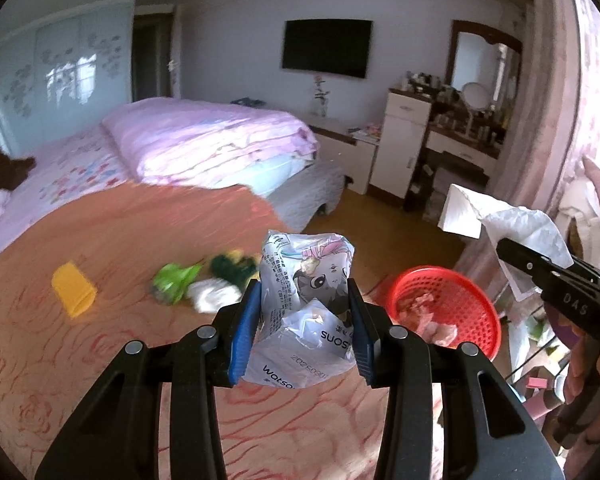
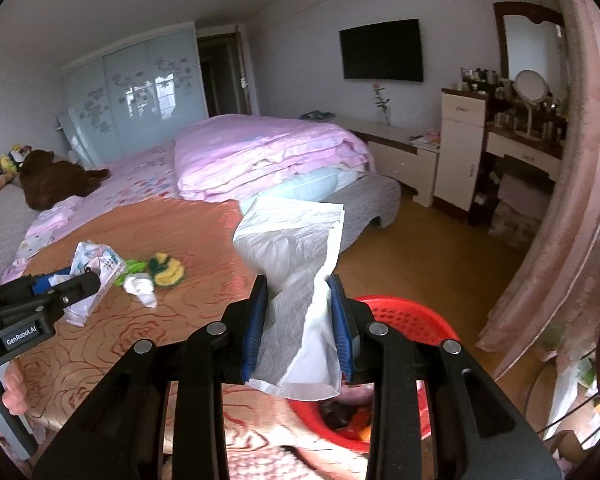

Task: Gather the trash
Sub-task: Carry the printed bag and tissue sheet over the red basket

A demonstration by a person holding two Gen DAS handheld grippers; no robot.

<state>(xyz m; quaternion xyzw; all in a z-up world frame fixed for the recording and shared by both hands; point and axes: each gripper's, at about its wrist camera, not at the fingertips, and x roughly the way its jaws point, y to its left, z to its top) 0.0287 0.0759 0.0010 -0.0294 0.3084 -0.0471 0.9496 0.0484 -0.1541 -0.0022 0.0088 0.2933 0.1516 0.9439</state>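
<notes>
My left gripper (image 1: 304,292) is shut on a crumpled white printed packet (image 1: 306,280), held above the orange bedspread (image 1: 120,240). My right gripper (image 2: 300,286) is shut on a white tissue sheet (image 2: 292,240), which fans out above its blue pads. A red mesh basket (image 1: 456,300) with some scraps inside sits at the bed's right edge, just right of the packet; in the right wrist view the red basket (image 2: 404,316) lies under the tissue. The right gripper (image 1: 516,256) with its tissue shows at the right of the left wrist view. The left gripper (image 2: 76,280) shows at the left of the right wrist view.
On the bedspread lie a yellow piece (image 1: 74,288), a green wrapper (image 1: 176,280), a white wad (image 1: 214,296) and a dark green and yellow item (image 1: 234,266). Folded pink quilts (image 1: 212,140) are behind. Wooden floor (image 2: 420,252), a dresser (image 2: 460,148) and pink curtain (image 2: 560,200) stand right.
</notes>
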